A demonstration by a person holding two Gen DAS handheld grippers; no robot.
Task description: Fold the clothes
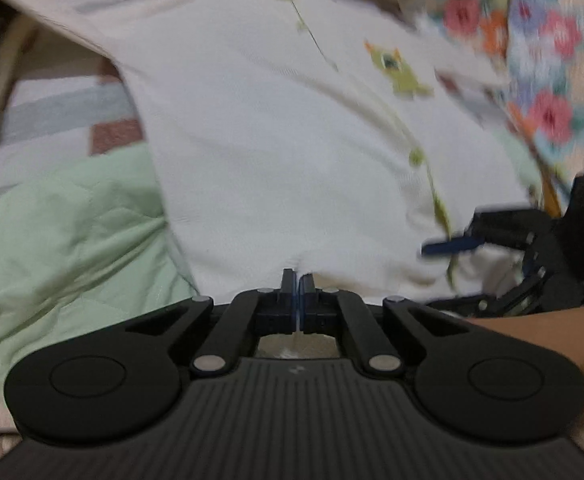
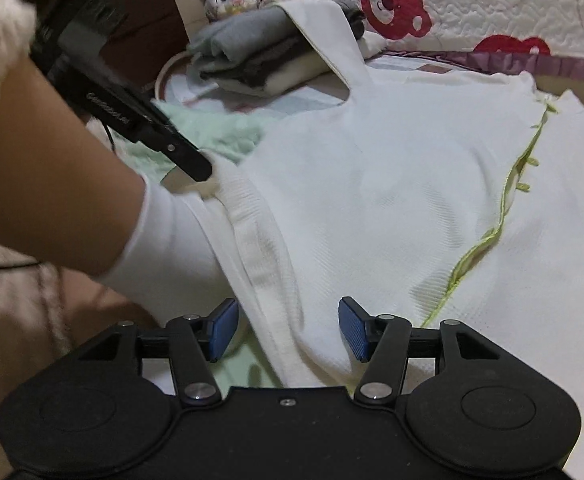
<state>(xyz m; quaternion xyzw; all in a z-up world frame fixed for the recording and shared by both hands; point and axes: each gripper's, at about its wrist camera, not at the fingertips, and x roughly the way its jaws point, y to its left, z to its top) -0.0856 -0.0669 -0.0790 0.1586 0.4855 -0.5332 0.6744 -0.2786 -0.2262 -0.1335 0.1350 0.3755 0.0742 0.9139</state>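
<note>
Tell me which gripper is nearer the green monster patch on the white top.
Right. The right gripper sits open by the lime seam, on the side of the white top where the patch lies. The left gripper is shut on the hem, farther across.

No legible text or labels.
</note>
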